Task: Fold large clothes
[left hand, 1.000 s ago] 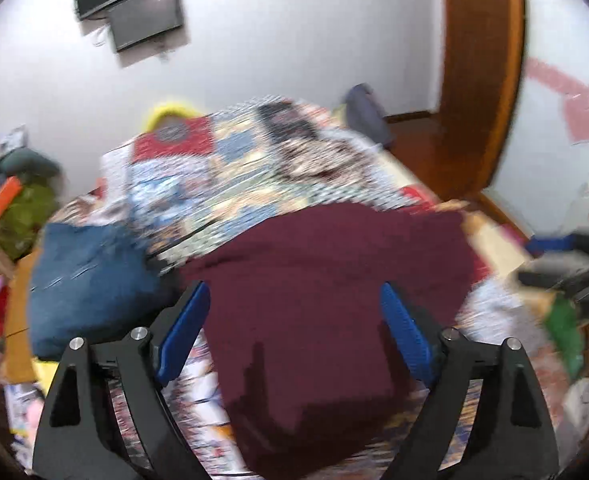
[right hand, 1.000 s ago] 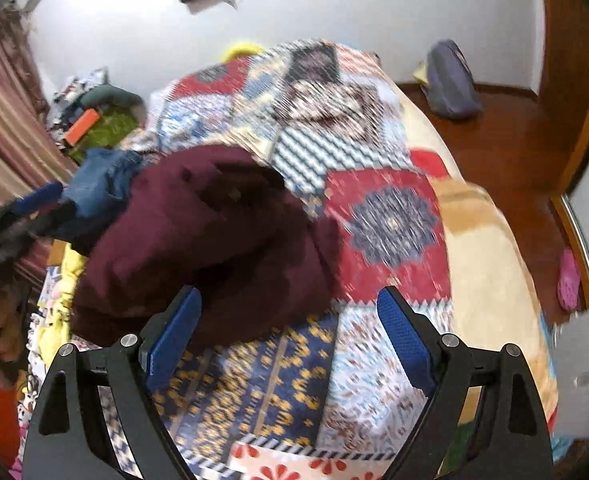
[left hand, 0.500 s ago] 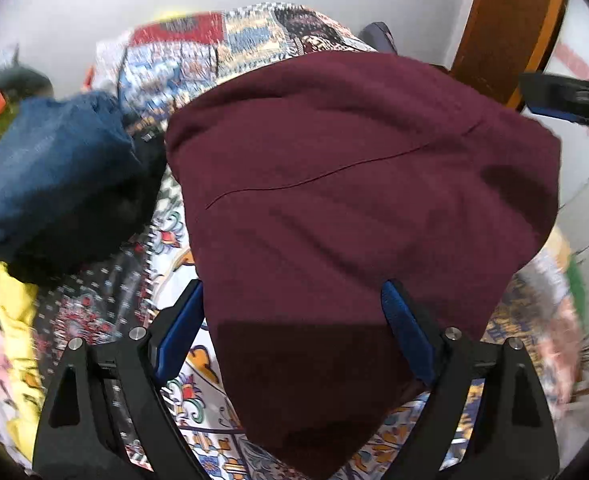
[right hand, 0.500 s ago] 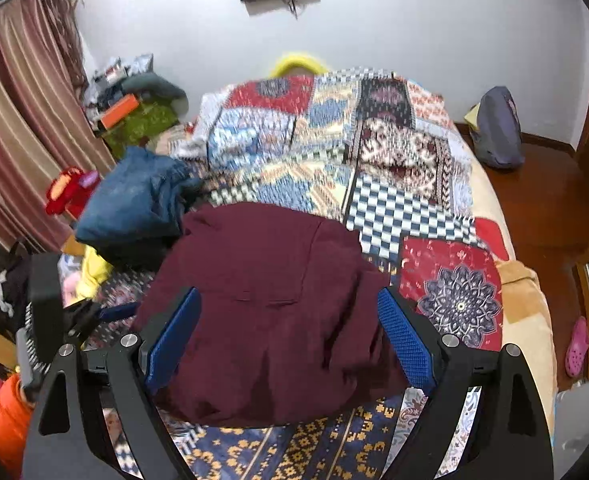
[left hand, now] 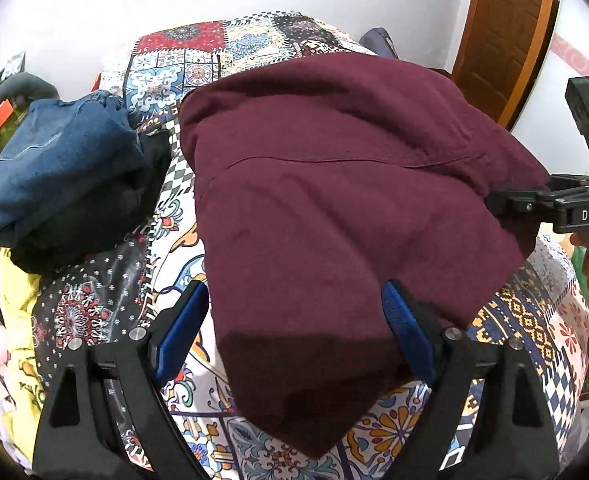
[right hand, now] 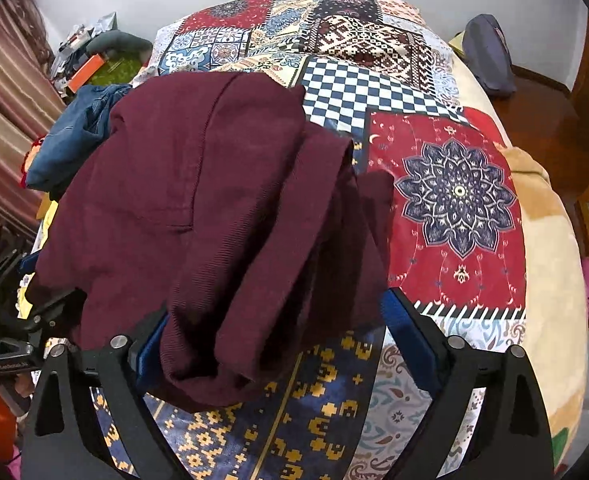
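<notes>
A large maroon garment (left hand: 334, 200) lies bunched on a patchwork bedspread (left hand: 222, 40). In the left wrist view my left gripper (left hand: 294, 336) is open, its blue-padded fingers either side of the garment's near corner. My right gripper's body shows at the far right (left hand: 554, 208), its tips hidden in the cloth. In the right wrist view the garment (right hand: 214, 208) hangs in folds between the open fingers of my right gripper (right hand: 270, 340). The left gripper (right hand: 14, 320) shows at the left edge.
Folded blue jeans on dark clothes (left hand: 62, 168) lie left of the garment, seen also in the right wrist view (right hand: 74, 132). Yellow cloth (left hand: 18, 320) is at the bed's left edge. A grey bag (right hand: 488, 56) sits on the floor; a wooden door (left hand: 502, 32) is right.
Both grippers have moved in close to the maroon garment, one at each side. It now fills both views and lies between each pair of open fingers.
</notes>
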